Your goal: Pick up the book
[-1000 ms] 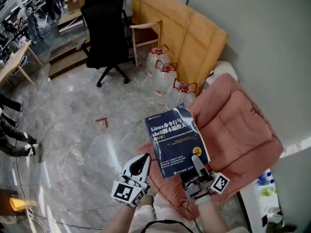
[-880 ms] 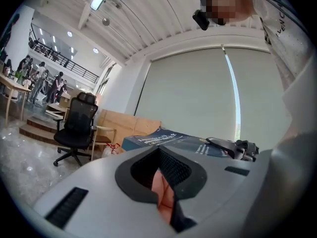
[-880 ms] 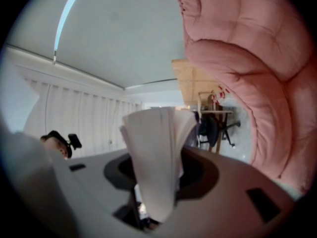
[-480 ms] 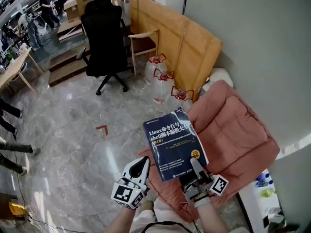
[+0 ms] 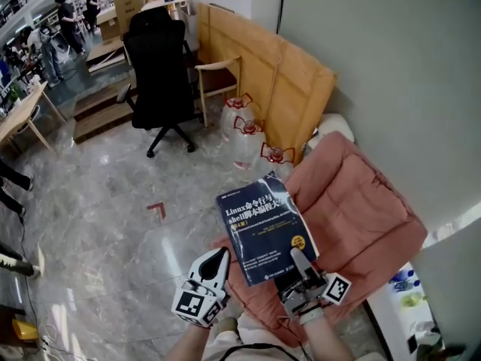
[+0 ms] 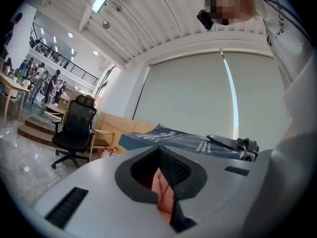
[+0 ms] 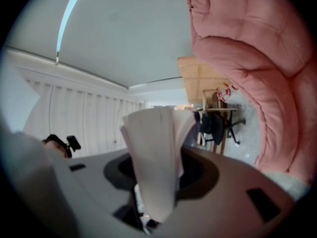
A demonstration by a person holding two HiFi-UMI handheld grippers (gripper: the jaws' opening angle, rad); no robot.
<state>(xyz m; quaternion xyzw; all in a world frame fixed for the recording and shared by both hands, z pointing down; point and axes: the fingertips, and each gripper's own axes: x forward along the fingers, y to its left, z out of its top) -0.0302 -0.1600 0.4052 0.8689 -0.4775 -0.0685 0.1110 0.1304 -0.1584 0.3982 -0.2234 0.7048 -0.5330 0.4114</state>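
Observation:
A dark blue book point(image 5: 264, 228) with white lettering on its cover hangs in the air over the front of a pink cushion point(image 5: 361, 209). My right gripper point(image 5: 297, 260) is shut on its near edge, with one finger lying on the cover. In the right gripper view the white page block point(image 7: 153, 152) stands pinched between the jaws of that gripper point(image 7: 154, 185), and the pink cushion point(image 7: 247, 48) fills the right side. My left gripper point(image 5: 219, 257) is shut and holds nothing, just left of the book. The left gripper view shows this gripper point(image 6: 160, 152) below the book point(image 6: 173, 139).
A black office chair point(image 5: 158, 59), a wooden chair point(image 5: 218, 77) and three water jugs point(image 5: 248, 134) stand on the marble floor ahead. Wooden boards point(image 5: 278, 74) lean on the wall. A white unit point(image 5: 398, 307) is at lower right. People stand at far left.
My right gripper has lifted the book slightly higher above the cushion. The left gripper has stayed where it was.

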